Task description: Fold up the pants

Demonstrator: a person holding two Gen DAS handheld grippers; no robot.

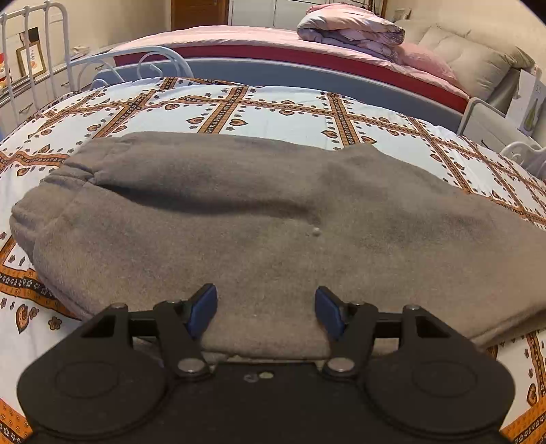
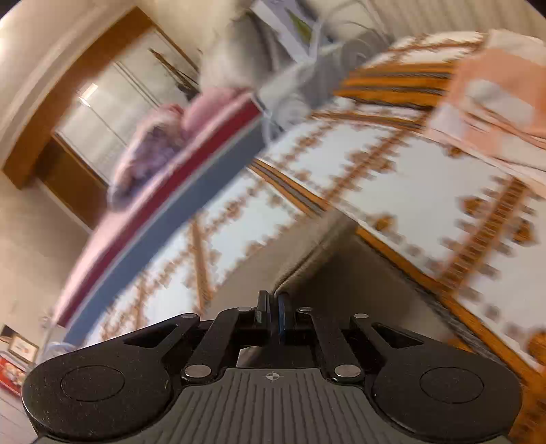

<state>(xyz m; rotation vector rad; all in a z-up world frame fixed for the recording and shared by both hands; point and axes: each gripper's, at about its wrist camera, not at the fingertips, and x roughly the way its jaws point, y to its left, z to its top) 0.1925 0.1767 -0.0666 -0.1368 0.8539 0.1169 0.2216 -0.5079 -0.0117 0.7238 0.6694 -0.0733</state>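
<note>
Grey fleece pants lie folded lengthwise across a patterned bedsheet, cuffs at the left. My left gripper is open at the pants' near edge, its blue pads either side of the fabric without pinching it. In the blurred, tilted right wrist view, my right gripper is shut on an edge of the grey pants, which trail away from the fingers over the sheet.
A white metal bed frame stands at the left. A second bed with pink cover and a folded quilt lies behind. A peach folded cloth sits on the sheet at upper right.
</note>
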